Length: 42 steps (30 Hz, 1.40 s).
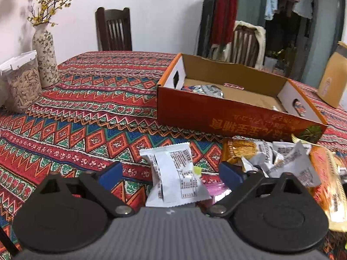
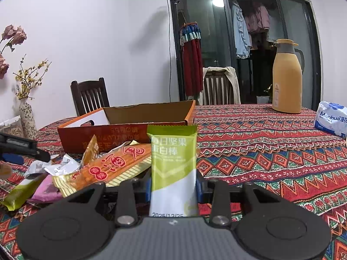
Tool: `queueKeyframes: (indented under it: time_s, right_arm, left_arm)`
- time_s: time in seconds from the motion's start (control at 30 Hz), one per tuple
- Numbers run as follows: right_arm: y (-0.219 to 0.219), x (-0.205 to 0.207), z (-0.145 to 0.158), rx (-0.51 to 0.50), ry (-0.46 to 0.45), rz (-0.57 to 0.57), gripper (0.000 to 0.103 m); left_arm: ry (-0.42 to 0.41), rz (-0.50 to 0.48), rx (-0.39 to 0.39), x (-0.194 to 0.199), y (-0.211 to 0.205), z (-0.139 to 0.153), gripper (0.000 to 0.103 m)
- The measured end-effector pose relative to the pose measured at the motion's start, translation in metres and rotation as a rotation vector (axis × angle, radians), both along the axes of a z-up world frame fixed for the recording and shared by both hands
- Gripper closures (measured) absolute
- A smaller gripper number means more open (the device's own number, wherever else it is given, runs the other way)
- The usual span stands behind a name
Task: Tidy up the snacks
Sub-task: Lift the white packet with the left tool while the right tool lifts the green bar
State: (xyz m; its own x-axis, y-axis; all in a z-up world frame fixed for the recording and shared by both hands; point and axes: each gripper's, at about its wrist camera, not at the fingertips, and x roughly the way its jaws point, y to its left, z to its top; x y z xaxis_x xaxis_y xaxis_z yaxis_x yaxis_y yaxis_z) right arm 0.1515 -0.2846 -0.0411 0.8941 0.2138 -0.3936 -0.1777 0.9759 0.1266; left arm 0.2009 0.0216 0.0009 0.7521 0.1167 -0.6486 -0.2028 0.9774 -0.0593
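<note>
Now, in the left wrist view, the left hand-held gripper (image 1: 171, 171) stands wide around a white snack packet (image 1: 176, 178) lying on the surface (image 1: 86, 112), before the orange cardboard box (image 1: 234, 112). In the right wrist view, the right hand-held gripper (image 2: 173, 186) clamps an upright green protein bar (image 2: 173, 164) near that box (image 2: 121, 130).

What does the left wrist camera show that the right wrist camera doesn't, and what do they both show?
Only the left wrist view shows the left gripper open around a white snack packet, and a silver packet inside the box. Only the right wrist view shows the right gripper shut on a green and white bar, a yellow thermos and a tissue pack. Both show the orange cardboard box, the snack pile and the floral vase.
</note>
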Motion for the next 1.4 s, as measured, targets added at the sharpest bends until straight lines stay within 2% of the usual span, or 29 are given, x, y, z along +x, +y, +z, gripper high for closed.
queueKeyframes:
  time_s: [0.07,0.13,0.2,0.33,0.63,0.87,1.17,1.4]
  right_arm:
    - [-0.001,0.001,0.0,0.005,0.0,0.002,0.067]
    - [-0.002,0.0,0.0,0.01,0.0,0.003,0.067]
    - [-0.002,0.0,-0.001,0.013,0.001,0.005,0.067]
    - [-0.003,0.0,-0.001,0.018,0.001,0.005,0.067]
    - [-0.005,0.001,-0.001,0.036,0.006,0.004,0.067]
    - [-0.009,0.003,0.004,0.054,0.009,-0.004,0.067]
    - [-0.007,0.014,0.037,0.054,-0.065,-0.02,0.067]
    - [0.002,0.042,0.07,0.045,-0.129,-0.004,0.067]
  left_arm:
    - [0.016,0.009,-0.009,0.004,0.0,-0.003,0.021]
    - [0.036,0.009,-0.02,0.008,0.001,-0.007,0.039]
    - [0.05,0.001,-0.04,0.009,0.003,-0.01,0.053]
    - [0.037,-0.007,-0.052,0.005,0.005,-0.007,0.059]
    - [0.008,-0.024,-0.044,-0.003,0.008,0.001,0.06]
    - [-0.068,-0.062,-0.025,-0.01,0.005,0.022,0.06]
    - [-0.159,-0.099,0.012,0.002,-0.003,0.056,0.06]
    - [-0.219,-0.132,0.041,0.021,-0.012,0.081,0.06]
